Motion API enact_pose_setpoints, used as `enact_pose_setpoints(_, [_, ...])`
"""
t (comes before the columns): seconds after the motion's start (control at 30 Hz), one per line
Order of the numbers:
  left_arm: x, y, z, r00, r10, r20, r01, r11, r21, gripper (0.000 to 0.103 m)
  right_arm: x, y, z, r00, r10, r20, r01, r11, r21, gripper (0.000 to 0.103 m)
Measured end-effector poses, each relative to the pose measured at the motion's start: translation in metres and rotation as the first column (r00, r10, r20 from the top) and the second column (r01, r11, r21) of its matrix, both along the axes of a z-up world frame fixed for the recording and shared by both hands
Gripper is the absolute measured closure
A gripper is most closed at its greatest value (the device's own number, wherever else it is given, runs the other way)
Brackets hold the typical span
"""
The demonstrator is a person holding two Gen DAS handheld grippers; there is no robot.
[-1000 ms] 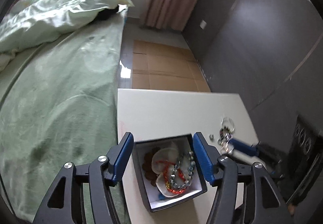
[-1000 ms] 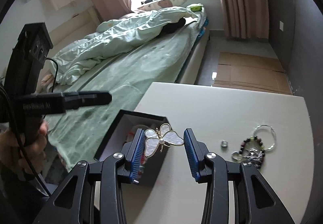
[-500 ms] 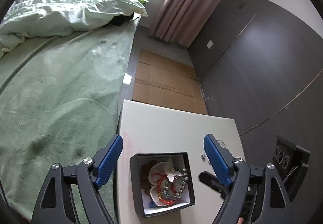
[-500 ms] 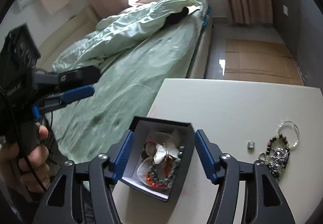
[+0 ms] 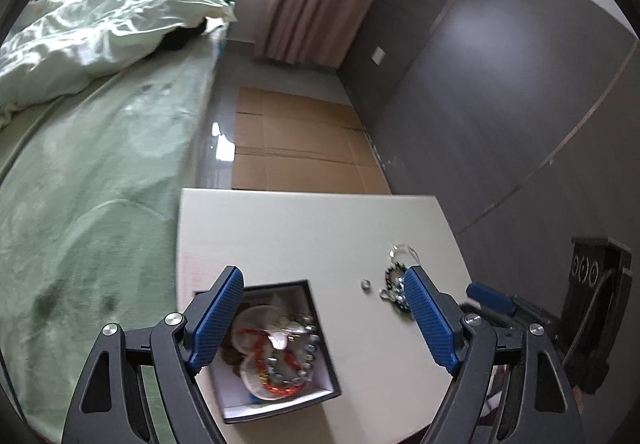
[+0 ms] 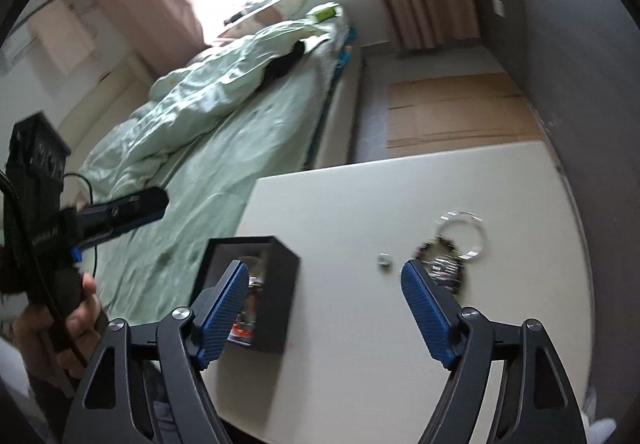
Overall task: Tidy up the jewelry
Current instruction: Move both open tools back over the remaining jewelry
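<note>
The black box point(image 5: 320, 328) sits at the near left edge of the white surface point(image 5: 304, 228), its long axis running away from the cameras, open top up. Only the left view shows the beads and shells inside. Both the left claw point(image 5: 324, 320) and the right claw point(image 6: 322, 310) gape wide and empty; the right claw's jaws have just been opening. A tangle of bracelets point(image 6: 450, 254) and a small ring point(image 6: 384, 261) lie right of the box.

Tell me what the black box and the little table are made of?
The square black box looks like matte cardboard or stiff paperboard: thin straight walls, dull black outside, white lining inside. It could be plastic; the blur leaves that open. The cream rectangular table looks like smooth painted or laminated board: flat, even colour, a soft sheen and no visible wood grain.
</note>
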State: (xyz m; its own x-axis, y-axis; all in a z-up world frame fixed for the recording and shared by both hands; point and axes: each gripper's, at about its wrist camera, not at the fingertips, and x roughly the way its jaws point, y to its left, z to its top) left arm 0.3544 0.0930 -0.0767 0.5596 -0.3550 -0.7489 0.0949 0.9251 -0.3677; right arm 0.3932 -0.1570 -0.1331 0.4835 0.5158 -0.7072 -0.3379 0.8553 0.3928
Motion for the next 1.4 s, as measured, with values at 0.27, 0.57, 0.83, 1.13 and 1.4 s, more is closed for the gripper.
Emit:
enact_pose_setpoints(0.27, [0.007, -0.037, -0.009, 0.997, -0.072, -0.022, 0.072, 0.997, -0.002, 0.020, 0.002, -0.040, -0.007, 0.993, -0.111, -0.039, 0.112, 0.994, 0.014, 0.024])
enact_pose_setpoints(0.57, [0.017, -0.068, -0.022, 0.994, -0.103, -0.036, 0.103, 0.995, 0.003, 0.025, 0.007, -0.074, -0.022, 0.976, -0.199, -0.088, 0.202, 0.979, 0.022, 0.024])
enact_pose_setpoints(0.83, [0.034, -0.099, -0.051, 0.988, -0.130, -0.086, 0.134, 0.990, 0.043, 0.050, 0.017, -0.100, -0.044, 0.951, -0.284, -0.120, 0.289, 0.957, 0.027, 0.024])
enact_pose_setpoints(1.13, [0.056, -0.118, -0.091, 0.975, -0.136, -0.178, 0.155, 0.983, 0.099, 0.068, 0.029, -0.117, -0.059, 0.929, -0.341, -0.145, 0.350, 0.936, 0.034, 0.024])
enact_pose_setpoints(1.4, [0.069, -0.134, -0.114, 0.966, -0.126, -0.225, 0.167, 0.971, 0.171, 0.071, 0.040, -0.116, -0.069, 0.926, -0.342, -0.163, 0.347, 0.938, 0.008, 0.024])
